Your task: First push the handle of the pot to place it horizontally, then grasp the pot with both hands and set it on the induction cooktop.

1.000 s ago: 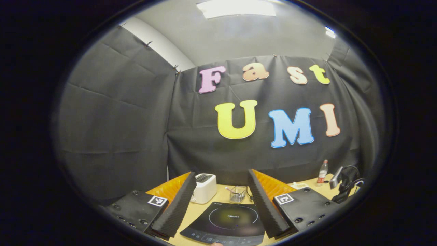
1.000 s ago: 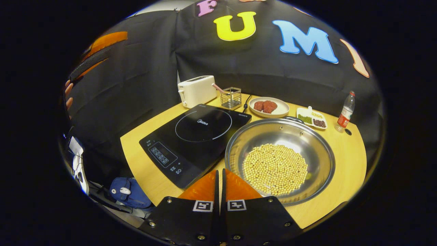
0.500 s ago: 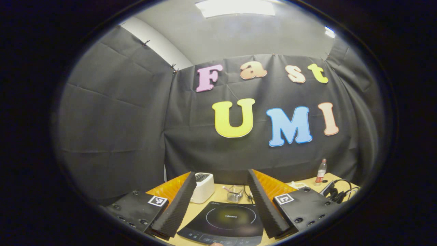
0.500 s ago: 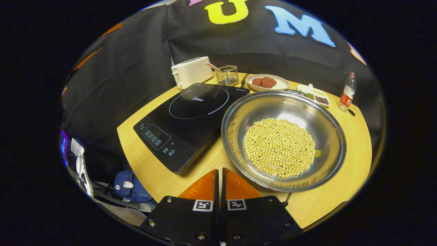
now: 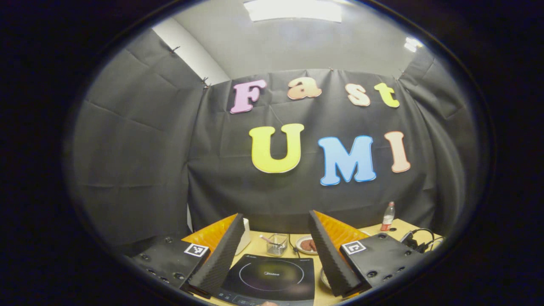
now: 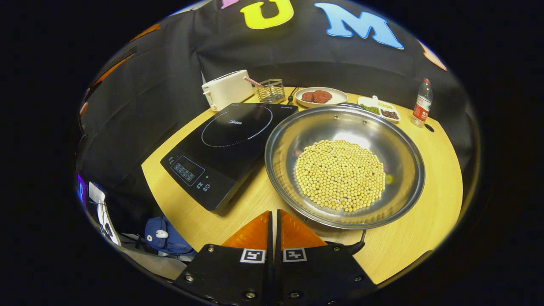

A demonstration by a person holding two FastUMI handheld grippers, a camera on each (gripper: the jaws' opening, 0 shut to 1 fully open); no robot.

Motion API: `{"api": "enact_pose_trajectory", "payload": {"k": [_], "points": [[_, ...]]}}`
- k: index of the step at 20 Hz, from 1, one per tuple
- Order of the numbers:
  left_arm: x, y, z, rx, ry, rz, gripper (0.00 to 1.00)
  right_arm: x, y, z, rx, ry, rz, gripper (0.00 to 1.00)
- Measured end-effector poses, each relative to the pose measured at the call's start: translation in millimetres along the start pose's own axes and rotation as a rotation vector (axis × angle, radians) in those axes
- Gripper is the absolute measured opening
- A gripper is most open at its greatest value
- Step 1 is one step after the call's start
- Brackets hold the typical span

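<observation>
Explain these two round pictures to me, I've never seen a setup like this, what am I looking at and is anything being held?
There is no robot here: a person holds a two-finger tool in each hand, and a fisheye camera rides on each tool, looking out along its fingers.

The left gripper view looks across at the booth wall. The left gripper is open, with the induction cooktop between its fingers.

The right gripper view looks down on a wooden table. The right gripper is shut on nothing, by the near rim of a steel pot of pale beans. The pot's dark handle pokes out beside the fingers. The pot sits on the table beside the cooktop. Behind stand a toaster, a wire basket, a plate of meat and a bottle.
</observation>
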State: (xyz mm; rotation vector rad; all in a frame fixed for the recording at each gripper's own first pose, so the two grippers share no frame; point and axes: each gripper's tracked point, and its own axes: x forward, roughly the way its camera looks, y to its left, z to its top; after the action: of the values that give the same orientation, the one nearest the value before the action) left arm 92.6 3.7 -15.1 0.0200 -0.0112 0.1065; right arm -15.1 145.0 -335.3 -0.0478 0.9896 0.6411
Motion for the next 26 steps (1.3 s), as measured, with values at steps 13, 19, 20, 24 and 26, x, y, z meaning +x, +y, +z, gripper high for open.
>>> {"api": "enact_pose_trajectory", "payload": {"k": [13,19,20,24,26], "points": [[32.4,-34.6,-5.6,-0.039,-0.001,-0.106,0.98,-11.6,-33.1,-11.6,0.031,0.046,-0.092,0.01],[53.1,-53.0,-11.8,-0.057,0.003,-0.166,0.93,-17.2,-50.1,-16.3,0.053,0.076,-0.136,0.01],[57.1,-55.0,-13.3,-0.062,0.006,-0.175,0.93,-17.9,-54.5,-16.6,0.054,0.083,-0.146,0.01],[78.1,-60.1,-23.7,-0.085,0.018,-0.210,0.93,-18.3,-71.9,-19.7,0.078,0.114,-0.195,0.01],[87.3,-62.1,-30.0,-0.099,0.026,-0.226,0.93,-18.6,-80.0,-23.7,0.084,0.134,-0.228,0.01]]}}
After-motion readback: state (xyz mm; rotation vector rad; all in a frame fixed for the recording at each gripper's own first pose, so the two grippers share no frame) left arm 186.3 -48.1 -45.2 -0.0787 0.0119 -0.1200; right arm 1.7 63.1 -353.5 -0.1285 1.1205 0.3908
